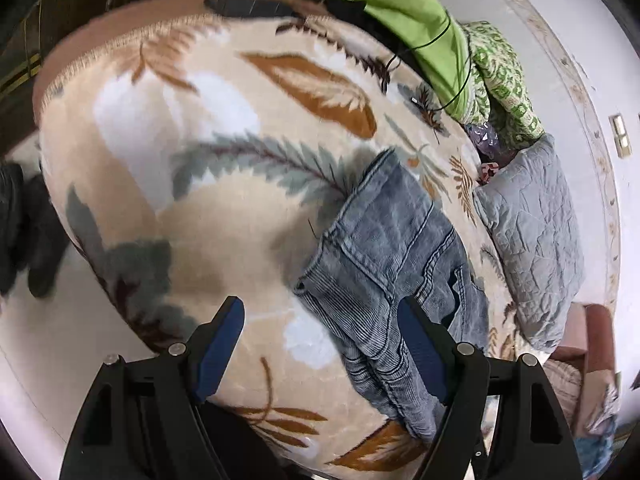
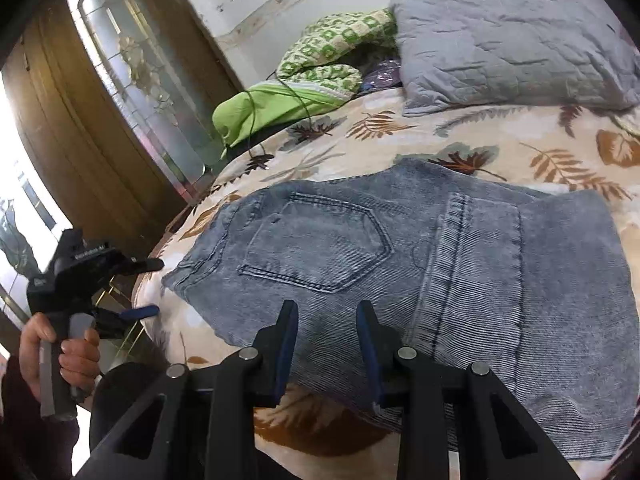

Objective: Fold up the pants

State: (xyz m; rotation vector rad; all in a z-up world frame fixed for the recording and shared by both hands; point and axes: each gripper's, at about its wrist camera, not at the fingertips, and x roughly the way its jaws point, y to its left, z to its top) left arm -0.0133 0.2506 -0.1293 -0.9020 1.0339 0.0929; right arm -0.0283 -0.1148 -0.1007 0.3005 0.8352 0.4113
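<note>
Blue-grey denim pants (image 2: 400,264) lie folded into a compact stack on the leaf-patterned blanket (image 2: 520,152), back pocket facing up. They also show in the left wrist view (image 1: 384,264). My right gripper (image 2: 327,312) is open and empty, just above the near edge of the pants. My left gripper (image 1: 320,312) is open and empty, above the blanket beside the pants' left end; its right finger (image 1: 420,344) overlaps the denim. The left gripper also shows in the right wrist view (image 2: 154,288), held in a hand off the bed's left edge.
A grey quilted pillow (image 2: 512,44) lies at the head of the bed. Green patterned cloth (image 2: 324,56), a plain green cloth (image 2: 264,108) and a black cable (image 2: 256,120) lie behind the pants. A wooden door with a glass panel (image 2: 132,92) stands at the left.
</note>
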